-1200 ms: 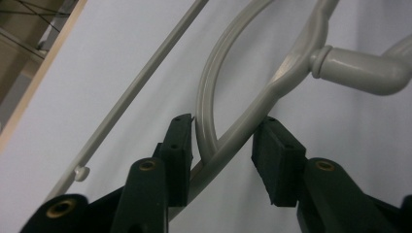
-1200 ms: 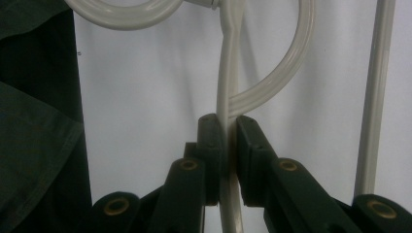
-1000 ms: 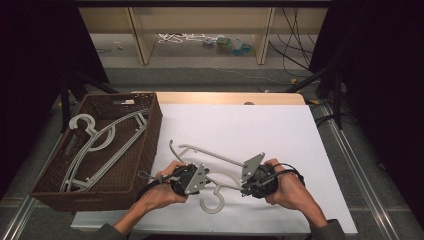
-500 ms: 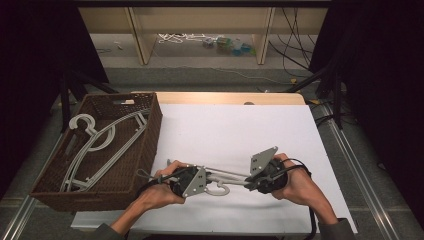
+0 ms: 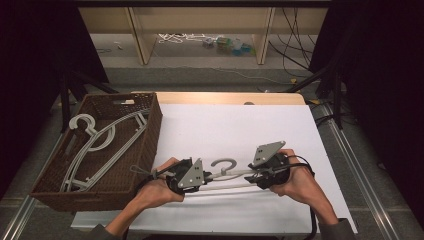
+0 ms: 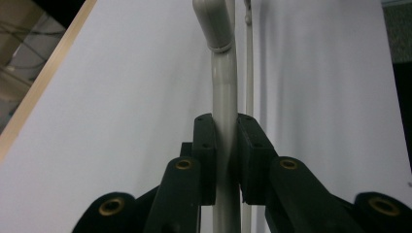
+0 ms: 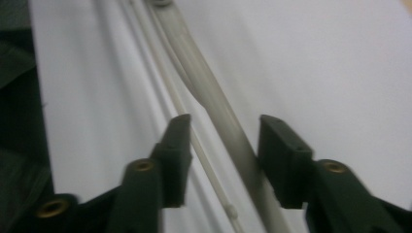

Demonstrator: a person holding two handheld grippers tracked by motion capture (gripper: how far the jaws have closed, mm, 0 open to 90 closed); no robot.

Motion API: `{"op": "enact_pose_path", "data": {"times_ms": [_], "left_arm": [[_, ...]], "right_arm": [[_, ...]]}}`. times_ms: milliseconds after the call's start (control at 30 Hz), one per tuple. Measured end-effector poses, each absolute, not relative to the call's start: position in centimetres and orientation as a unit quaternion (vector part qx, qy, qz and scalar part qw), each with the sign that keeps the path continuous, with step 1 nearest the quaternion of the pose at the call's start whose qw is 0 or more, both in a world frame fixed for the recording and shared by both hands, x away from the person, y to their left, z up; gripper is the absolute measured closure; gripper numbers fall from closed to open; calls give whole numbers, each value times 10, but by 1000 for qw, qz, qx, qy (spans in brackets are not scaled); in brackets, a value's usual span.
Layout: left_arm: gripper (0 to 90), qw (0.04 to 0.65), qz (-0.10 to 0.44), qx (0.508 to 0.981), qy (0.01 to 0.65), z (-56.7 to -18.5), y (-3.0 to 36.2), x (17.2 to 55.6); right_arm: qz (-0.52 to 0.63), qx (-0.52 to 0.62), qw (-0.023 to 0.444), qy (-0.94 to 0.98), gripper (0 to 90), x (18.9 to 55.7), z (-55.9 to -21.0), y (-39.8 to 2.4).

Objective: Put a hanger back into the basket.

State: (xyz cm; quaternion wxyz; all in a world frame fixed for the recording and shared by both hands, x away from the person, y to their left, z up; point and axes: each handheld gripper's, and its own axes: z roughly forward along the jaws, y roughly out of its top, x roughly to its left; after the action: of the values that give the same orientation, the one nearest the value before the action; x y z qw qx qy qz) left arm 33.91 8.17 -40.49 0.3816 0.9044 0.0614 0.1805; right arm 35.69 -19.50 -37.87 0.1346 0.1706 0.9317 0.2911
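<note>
Both forearms are being brought in from the near edge of the surface, the hands facing each other. One grey hanger is being held level near that edge, its hook pointing toward the far edge. The left claw is being kept clamped on its bar. The right claw has just been opening, the bar lying loose between its jaws (no pad pressing). Two more hangers are lying in the one wicker basket at the left edge.
</note>
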Motion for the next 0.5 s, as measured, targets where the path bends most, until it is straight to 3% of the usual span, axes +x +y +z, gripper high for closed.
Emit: {"op": "enact_pose_path", "data": {"times_ms": [333,500], "left_arm": [[798,409,139,885,173,-400,104,354],[798,430,127,870,207,-398,114,358]], "right_arm": [[378,278,179,865,237,363,-369,-208],[413,302,193,837,239,360,-368,-211]]}}
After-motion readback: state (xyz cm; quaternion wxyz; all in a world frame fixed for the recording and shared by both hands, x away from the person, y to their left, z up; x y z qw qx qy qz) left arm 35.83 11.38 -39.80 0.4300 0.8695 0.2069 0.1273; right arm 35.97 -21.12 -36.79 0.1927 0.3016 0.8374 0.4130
